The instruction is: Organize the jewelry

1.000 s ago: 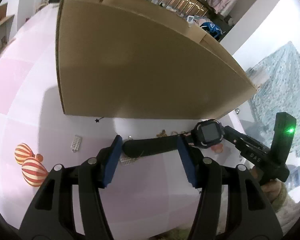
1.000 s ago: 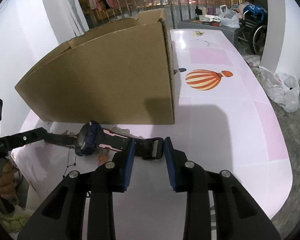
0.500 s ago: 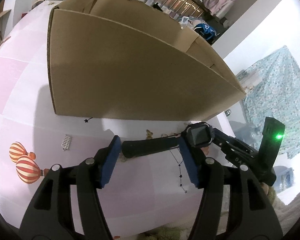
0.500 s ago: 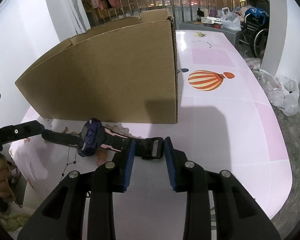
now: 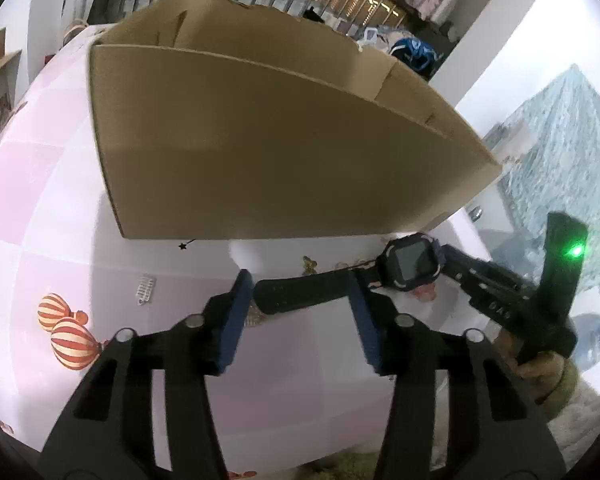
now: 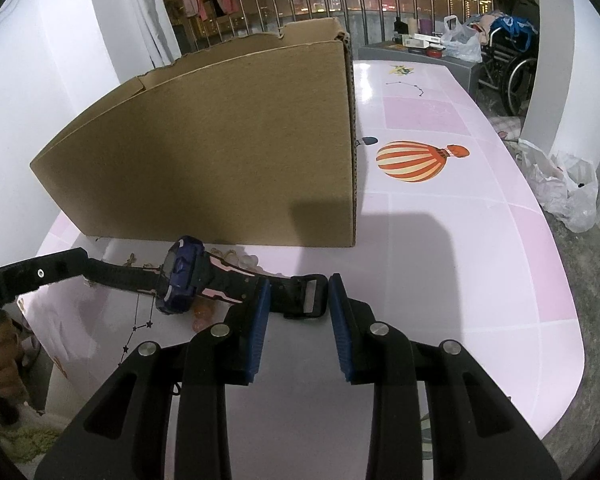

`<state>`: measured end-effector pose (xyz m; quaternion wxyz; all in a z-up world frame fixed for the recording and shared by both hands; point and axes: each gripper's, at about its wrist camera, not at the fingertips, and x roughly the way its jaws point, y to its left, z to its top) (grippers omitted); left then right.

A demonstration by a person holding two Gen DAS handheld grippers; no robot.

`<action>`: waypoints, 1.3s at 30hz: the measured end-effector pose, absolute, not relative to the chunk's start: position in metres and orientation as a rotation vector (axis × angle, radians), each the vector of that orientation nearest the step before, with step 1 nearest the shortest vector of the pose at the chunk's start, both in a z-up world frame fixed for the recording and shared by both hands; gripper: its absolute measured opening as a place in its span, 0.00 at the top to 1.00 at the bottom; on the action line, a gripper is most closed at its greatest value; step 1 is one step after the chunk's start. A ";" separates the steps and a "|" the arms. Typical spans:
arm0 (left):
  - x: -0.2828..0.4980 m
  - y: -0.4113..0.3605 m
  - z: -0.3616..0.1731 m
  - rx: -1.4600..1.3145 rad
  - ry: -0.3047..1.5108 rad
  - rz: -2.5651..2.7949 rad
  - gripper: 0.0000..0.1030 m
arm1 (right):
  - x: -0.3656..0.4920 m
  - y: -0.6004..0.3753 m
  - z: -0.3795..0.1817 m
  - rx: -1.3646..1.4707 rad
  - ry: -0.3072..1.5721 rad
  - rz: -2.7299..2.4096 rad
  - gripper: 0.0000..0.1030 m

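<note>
A dark blue and pink digital watch hangs in the air above the pink table, stretched between my two grippers. My left gripper has its blue pads on the plain black strap end. My right gripper has its pads on the buckle end. A large open cardboard box stands just behind the watch. Small jewelry pieces lie on the table by the box's base.
A small white clip lies on the table at left. Balloon pictures are printed on the tabletop. The table edge runs close in front of both grippers. A plastic bag lies on the floor at right.
Both grippers have lifted the watch a little, and the box's open top has come into the left wrist view. The grips on the strap ends are unchanged.
</note>
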<state>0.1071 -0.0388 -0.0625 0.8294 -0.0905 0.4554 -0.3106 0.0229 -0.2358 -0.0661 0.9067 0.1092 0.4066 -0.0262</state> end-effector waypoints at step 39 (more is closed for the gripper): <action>0.109 -0.055 -0.079 -0.205 0.998 -0.575 0.96 | 0.023 -0.232 -0.064 0.220 0.825 -0.062 0.75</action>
